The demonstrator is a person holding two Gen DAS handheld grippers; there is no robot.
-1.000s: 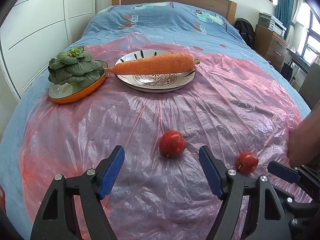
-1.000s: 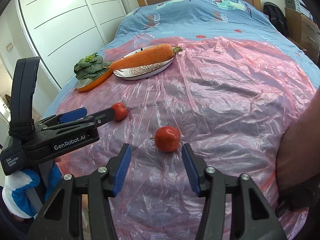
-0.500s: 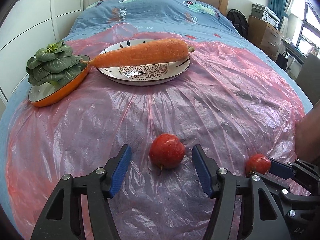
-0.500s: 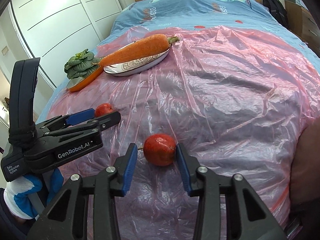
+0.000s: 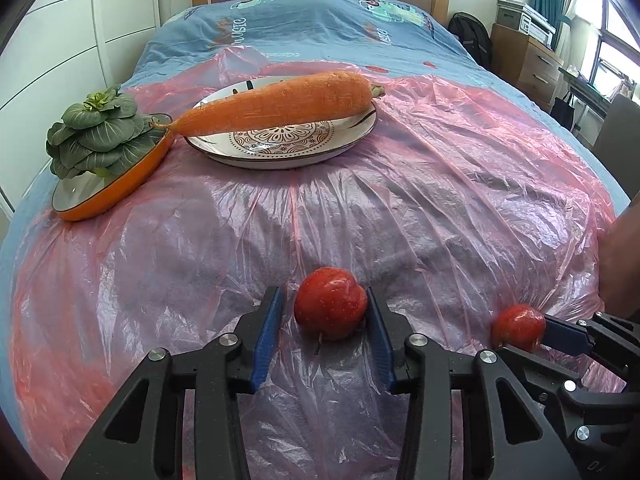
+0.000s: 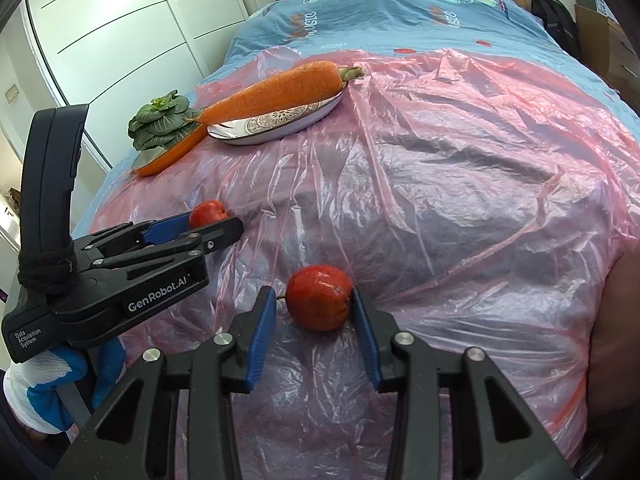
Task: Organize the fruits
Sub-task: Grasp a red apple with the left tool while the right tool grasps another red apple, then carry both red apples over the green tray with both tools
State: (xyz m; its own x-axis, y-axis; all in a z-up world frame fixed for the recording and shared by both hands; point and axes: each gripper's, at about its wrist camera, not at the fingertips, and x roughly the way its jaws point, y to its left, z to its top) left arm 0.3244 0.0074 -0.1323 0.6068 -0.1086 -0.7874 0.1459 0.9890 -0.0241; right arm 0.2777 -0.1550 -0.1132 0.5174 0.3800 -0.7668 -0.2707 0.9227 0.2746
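Two red apples lie on pink plastic sheeting over a bed. In the left wrist view one apple point(image 5: 331, 307) sits between the blue pads of my left gripper point(image 5: 324, 312); the right pad touches it, a small gap shows on the left. The other apple point(image 6: 320, 297) sits between the pads of my right gripper point(image 6: 314, 308), right pad touching, gap on the left. Both apples rest on the sheet. Each gripper shows in the other view: the left gripper point(image 6: 200, 228), the right gripper point(image 5: 532, 332).
A patterned white plate point(image 5: 352, 138) farther back carries a large carrot point(image 5: 280, 104). An orange dish point(image 5: 116, 188) to its left holds a bok choy point(image 5: 96, 132). White wardrobe left, drawers right of the bed.
Both grippers have moved forward around their apples and their jaws have narrowed from wide open to nearly touching the fruit. The apples have not moved.
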